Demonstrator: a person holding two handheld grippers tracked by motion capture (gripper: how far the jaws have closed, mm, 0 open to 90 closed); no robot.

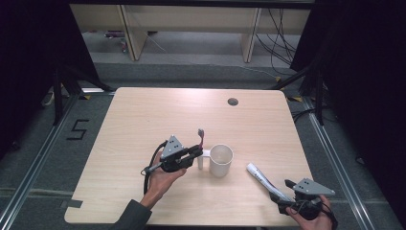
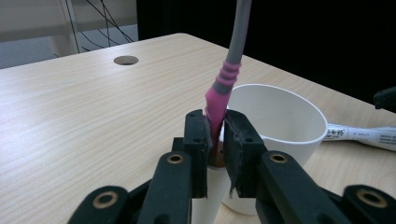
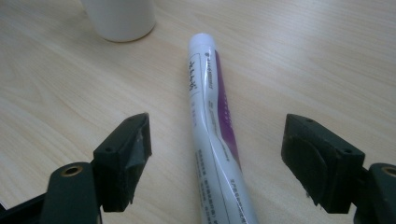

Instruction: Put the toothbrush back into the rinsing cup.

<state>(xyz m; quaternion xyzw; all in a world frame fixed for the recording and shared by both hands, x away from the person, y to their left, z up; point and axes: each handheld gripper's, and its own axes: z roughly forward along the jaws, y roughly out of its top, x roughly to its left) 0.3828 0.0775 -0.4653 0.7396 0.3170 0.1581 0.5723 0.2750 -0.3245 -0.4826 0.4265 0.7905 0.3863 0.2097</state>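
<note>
Right gripper (image 3: 215,154): jaws wide apart, white-and-purple tube (image 3: 212,116) flat on the table (image 1: 143,120) between them, untouched; its print too small to read. Left gripper (image 2: 215,140): jaws clamped on the pink toothbrush handle (image 2: 219,95), upright just beside the white cup (image 2: 280,126). Cup's contents hidden.

The wooden table (image 1: 143,124) bears 1 cup (image 1: 220,160) and 1 tube (image 1: 263,178).
</note>
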